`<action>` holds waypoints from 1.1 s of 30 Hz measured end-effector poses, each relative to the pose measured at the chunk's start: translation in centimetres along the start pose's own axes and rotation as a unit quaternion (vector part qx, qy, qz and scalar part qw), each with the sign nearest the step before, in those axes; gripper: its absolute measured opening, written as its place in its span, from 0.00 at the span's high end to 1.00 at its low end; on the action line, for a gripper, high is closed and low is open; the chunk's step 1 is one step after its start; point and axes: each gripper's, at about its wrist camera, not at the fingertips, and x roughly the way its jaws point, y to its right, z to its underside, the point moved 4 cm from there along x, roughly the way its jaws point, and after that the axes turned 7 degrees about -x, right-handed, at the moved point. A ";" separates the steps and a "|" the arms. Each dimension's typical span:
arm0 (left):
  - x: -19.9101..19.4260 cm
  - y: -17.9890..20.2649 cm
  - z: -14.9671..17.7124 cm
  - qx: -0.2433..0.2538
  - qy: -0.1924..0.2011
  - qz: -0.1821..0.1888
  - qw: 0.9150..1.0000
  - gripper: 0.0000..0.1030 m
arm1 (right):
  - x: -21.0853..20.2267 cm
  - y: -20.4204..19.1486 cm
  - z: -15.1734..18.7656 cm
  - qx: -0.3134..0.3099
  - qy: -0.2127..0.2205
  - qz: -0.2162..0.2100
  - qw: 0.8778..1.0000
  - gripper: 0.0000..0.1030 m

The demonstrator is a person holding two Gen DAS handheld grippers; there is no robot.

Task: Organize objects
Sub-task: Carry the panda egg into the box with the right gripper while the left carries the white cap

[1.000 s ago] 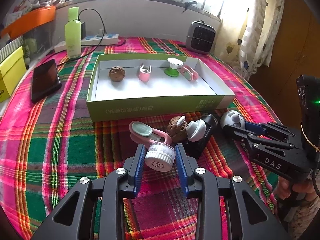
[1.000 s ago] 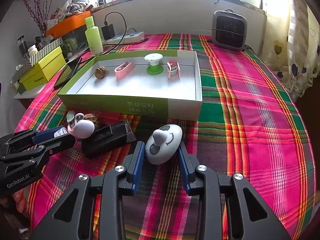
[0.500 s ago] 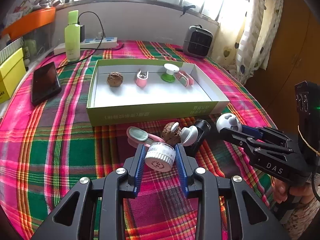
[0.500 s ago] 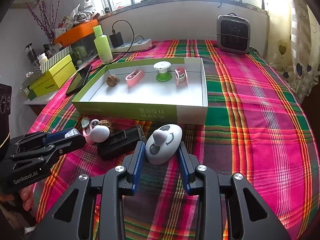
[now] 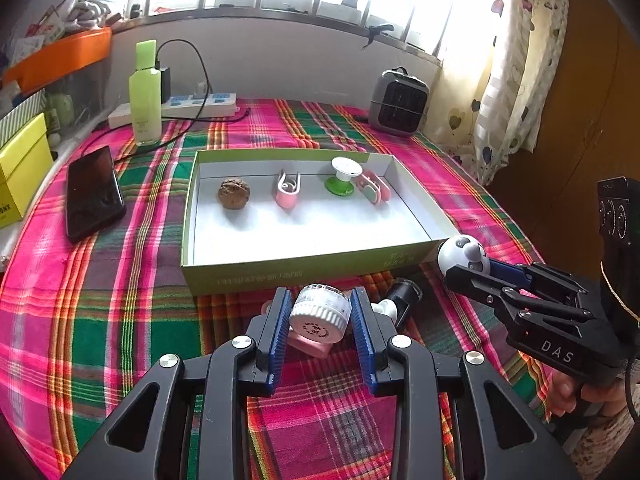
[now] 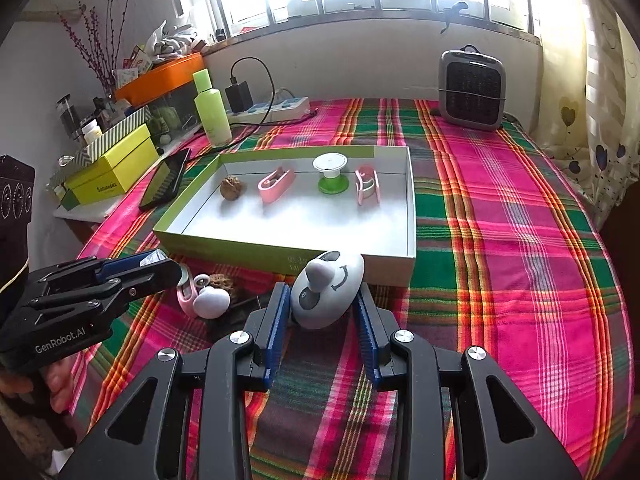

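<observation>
A green tray (image 5: 256, 276) sits on the plaid cloth (image 5: 100, 320), holding a walnut (image 5: 234, 193) and three small items. Just before it, the right gripper (image 6: 322, 300) pinches a panda toy (image 6: 328, 292), and the left gripper (image 5: 320, 314) pinches a white cap (image 5: 320, 312).

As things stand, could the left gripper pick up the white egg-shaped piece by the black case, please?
Probably not yet: the left gripper is shut on a white round cap, so its jaws are occupied. The white egg-shaped piece lies close, uncovered, beside the pink clip.
</observation>
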 end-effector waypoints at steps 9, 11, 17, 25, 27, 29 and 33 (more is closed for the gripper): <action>0.7 -0.7 -2.4 0.001 0.009 -0.012 1.000 0.72 | 0.8 -0.2 -2.4 -0.014 0.010 -0.002 1.000 0.67; 1.1 -0.9 -2.8 -0.004 0.005 -0.009 1.000 0.72 | 1.3 -0.2 -2.9 -0.014 0.009 -0.006 1.000 0.67; 2.3 -1.6 -4.2 -0.008 0.006 -0.020 1.000 0.72 | 2.9 0.0 -4.1 -0.014 0.007 -0.009 1.000 0.67; 4.0 -2.8 -5.4 -0.014 0.001 -0.029 0.999 0.72 | 5.1 0.1 -5.4 -0.023 -0.006 -0.011 1.000 0.67; 4.5 -2.9 -5.6 -0.014 -0.001 -0.032 0.999 0.72 | 5.7 -0.1 -5.7 -0.028 -0.011 -0.011 0.999 0.67; 5.0 -3.1 -5.8 -0.015 -0.005 -0.031 0.999 0.72 | 6.4 -0.2 -6.0 -0.034 -0.014 -0.011 0.999 0.67; 5.8 -3.4 -6.1 -0.015 -0.010 -0.039 0.999 0.72 | 7.5 -0.2 -6.7 -0.033 -0.022 -0.017 0.999 0.67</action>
